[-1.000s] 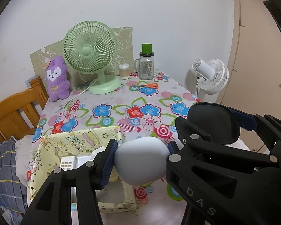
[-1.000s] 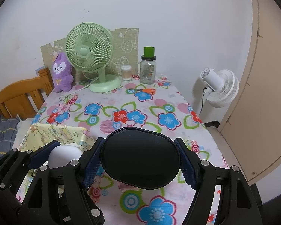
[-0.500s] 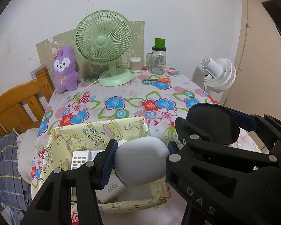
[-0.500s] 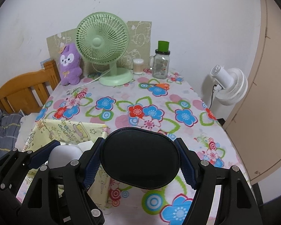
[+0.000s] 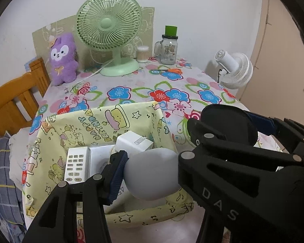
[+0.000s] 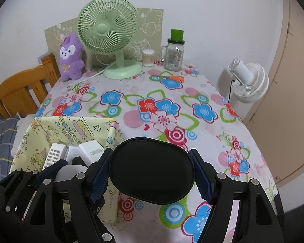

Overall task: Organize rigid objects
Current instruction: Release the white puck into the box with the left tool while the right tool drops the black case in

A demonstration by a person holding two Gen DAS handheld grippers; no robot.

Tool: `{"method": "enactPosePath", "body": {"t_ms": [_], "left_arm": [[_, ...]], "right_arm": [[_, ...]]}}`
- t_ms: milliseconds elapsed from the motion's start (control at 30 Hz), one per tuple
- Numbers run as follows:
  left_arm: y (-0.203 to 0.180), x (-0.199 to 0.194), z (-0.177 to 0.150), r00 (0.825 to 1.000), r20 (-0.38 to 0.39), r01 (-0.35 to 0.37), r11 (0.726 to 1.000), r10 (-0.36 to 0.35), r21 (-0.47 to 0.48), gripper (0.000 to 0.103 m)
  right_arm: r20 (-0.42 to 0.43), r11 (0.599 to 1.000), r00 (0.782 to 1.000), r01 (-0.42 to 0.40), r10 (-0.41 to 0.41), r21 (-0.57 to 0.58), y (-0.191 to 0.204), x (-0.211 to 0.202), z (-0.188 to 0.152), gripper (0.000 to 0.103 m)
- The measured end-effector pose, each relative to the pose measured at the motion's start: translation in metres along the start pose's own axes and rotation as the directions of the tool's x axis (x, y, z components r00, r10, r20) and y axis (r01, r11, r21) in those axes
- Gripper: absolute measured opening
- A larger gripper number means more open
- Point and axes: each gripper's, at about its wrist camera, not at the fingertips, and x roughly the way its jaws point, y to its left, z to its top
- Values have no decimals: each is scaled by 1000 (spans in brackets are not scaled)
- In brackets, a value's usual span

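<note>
My left gripper [image 5: 152, 174] is shut on a smooth pale grey egg-shaped object [image 5: 152, 175] and holds it over the near part of a yellow patterned fabric basket [image 5: 103, 121]. The basket holds a white remote control [image 5: 76, 165] and a white box-shaped adapter [image 5: 134, 141]. My right gripper [image 6: 152, 172] is shut on a black oval case [image 6: 152, 170], held above the flowered table just right of the basket [image 6: 71, 127]. The left gripper and its grey object [image 6: 69, 172] show at lower left in the right wrist view.
At the back of the flowered table [image 6: 172, 105] stand a green desk fan [image 6: 111, 36], a purple plush toy [image 6: 70, 58], a glass jar with a green lid [image 6: 174, 50], a small cotton-swab tub [image 6: 148, 57] and orange scissors [image 6: 172, 78]. A wooden chair [image 6: 20, 93] is left, a white fan [image 6: 247, 83] right.
Both grippers have moved forward over the table while holding their objects. The basket has come more fully into view below the left gripper, showing the remote and adapter inside.
</note>
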Motion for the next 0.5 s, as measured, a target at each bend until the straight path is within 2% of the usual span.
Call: {"method": "enactPosePath", "body": {"t_ms": [133, 267, 500], "left_arm": [[2, 1, -1, 1000, -1, 18, 1000, -18, 0, 61], [7, -1, -1, 1000, -5, 29, 1000, -29, -1, 68], [27, -12, 1, 999, 25, -21, 999, 21, -29, 81]], "right_arm": [[0, 1000, 1000, 14, -14, 2, 1, 2, 0, 76], [9, 1000, 1000, 23, -23, 1, 3, 1, 1, 76], [50, 999, 999, 20, -18, -43, 24, -9, 11, 76]]}}
